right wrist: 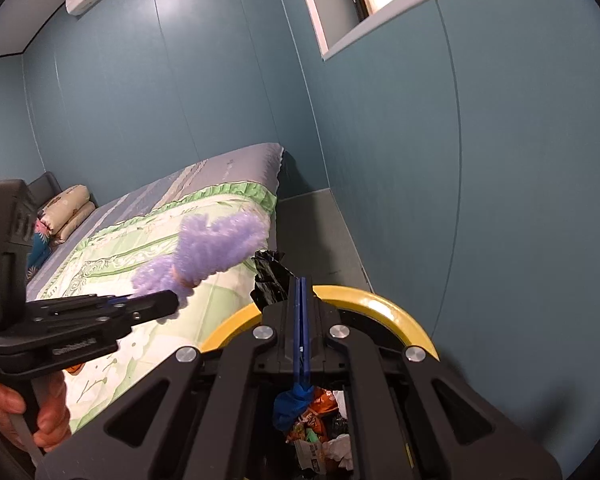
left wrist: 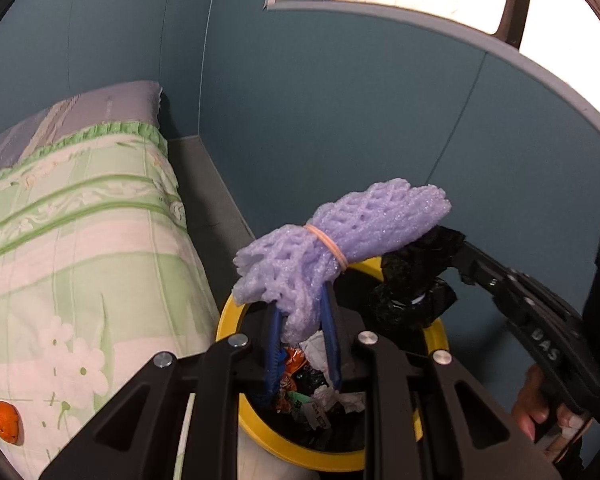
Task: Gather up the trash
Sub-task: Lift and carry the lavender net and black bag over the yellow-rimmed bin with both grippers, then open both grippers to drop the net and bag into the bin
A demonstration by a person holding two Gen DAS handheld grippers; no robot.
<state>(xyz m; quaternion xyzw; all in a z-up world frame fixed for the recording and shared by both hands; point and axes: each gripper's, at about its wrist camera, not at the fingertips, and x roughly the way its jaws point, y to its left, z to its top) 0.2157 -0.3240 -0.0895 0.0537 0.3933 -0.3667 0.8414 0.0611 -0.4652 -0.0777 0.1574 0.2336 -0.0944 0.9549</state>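
Note:
My left gripper is shut on a purple foam net bound with a rubber band, held above the yellow-rimmed trash bin. The bin holds crumpled paper and wrappers. My right gripper is shut on the black trash bag liner at the bin's rim. The right gripper also shows in the left wrist view, pinching the black bag. The left gripper shows in the right wrist view with the purple net.
A bed with a green floral quilt stands left of the bin. An orange wrapper lies on the quilt. Blue walls enclose the corner behind the bin. Pillows lie at the bed's far end.

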